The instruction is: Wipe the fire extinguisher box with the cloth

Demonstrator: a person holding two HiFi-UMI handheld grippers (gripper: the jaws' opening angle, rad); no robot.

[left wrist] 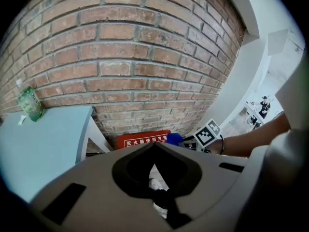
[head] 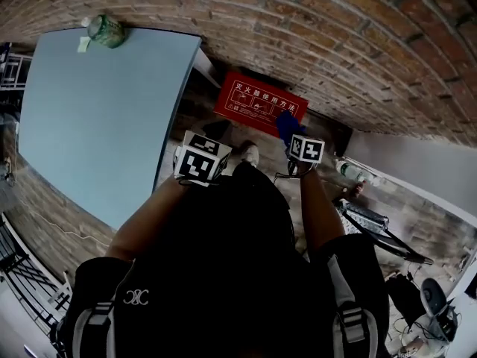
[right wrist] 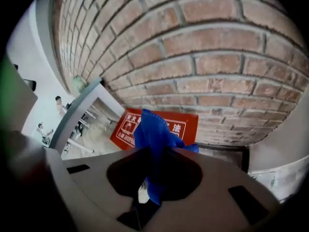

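Both claws are closed: your right claw (right wrist: 153, 151) pinches the blue cloth (right wrist: 152, 129), your left claw (left wrist: 154, 146) is empty. Press the cloth flat on the red fire extinguisher box (head: 261, 104) below the brick wall (head: 335, 36), overlapping your strokes.

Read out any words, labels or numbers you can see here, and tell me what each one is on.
"灭火器使用方法": white characters across the top of the red fire extinguisher box.
Smaller print beside the pictograms under that heading: too small to read.
Label on the green bottle: blurred, unreadable.
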